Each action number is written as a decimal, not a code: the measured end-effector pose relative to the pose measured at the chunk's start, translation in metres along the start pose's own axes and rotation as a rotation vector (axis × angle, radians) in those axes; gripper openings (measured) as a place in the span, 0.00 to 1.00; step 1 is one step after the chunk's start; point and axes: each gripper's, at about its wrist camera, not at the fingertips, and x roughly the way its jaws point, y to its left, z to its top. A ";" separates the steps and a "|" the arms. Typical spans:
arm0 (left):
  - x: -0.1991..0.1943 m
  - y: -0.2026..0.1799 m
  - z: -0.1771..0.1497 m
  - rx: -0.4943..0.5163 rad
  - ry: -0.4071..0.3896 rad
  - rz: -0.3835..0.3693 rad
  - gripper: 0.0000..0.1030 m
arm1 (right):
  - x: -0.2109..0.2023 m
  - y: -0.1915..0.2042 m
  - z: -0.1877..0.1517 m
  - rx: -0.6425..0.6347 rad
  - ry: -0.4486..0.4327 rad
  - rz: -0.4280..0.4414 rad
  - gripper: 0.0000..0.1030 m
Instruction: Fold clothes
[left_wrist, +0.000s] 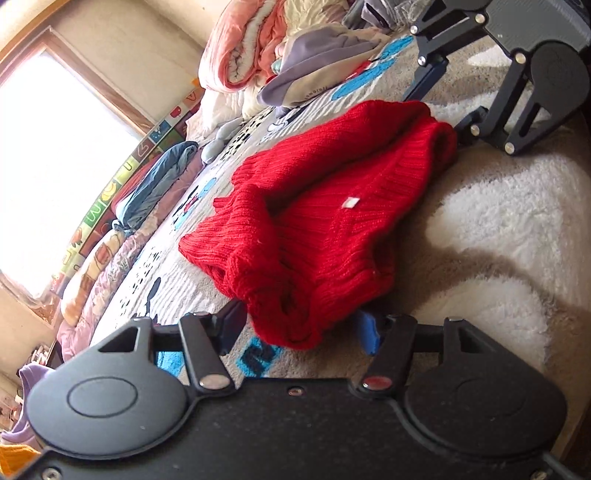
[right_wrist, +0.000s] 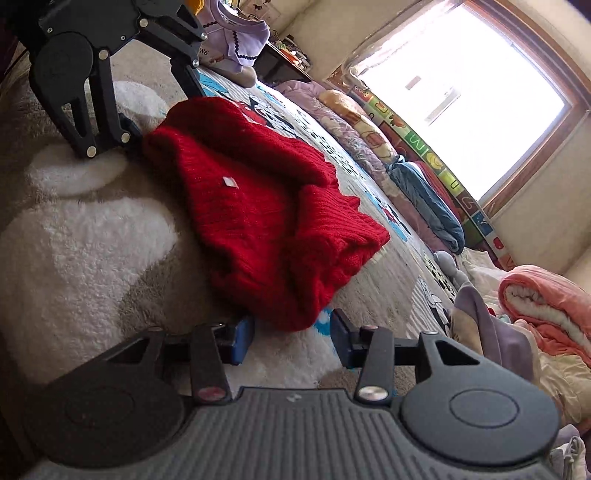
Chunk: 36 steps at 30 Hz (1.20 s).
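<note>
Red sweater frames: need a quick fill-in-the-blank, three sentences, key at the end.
1. The knit sweater on the bed is ____ in colour.
2. A small ____ tag shows on the sweater.
3. The left hand-held gripper and the right hand-held gripper sit at ____ ends of the sweater.

Missing words: red; white; opposite

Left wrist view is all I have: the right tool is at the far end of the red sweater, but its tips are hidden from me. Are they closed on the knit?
Observer: No. In the right wrist view the right tool is open. The edge of the red sweater lies between its blue pads, and they do not press it.
Operator: And my left tool, seen from there?
Observer: The left tool meets the other end of the sweater from the side, with one finger low over the white fluffy blanket.
</note>
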 end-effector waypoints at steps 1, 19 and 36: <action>0.002 -0.001 0.000 -0.010 -0.002 0.009 0.61 | 0.002 0.001 0.001 -0.005 -0.009 -0.004 0.41; -0.012 -0.006 0.018 0.002 0.012 -0.038 0.24 | -0.006 -0.002 0.007 0.041 -0.058 0.037 0.22; -0.077 0.053 0.034 -0.206 -0.143 -0.132 0.24 | -0.080 -0.051 0.022 0.250 -0.255 0.060 0.21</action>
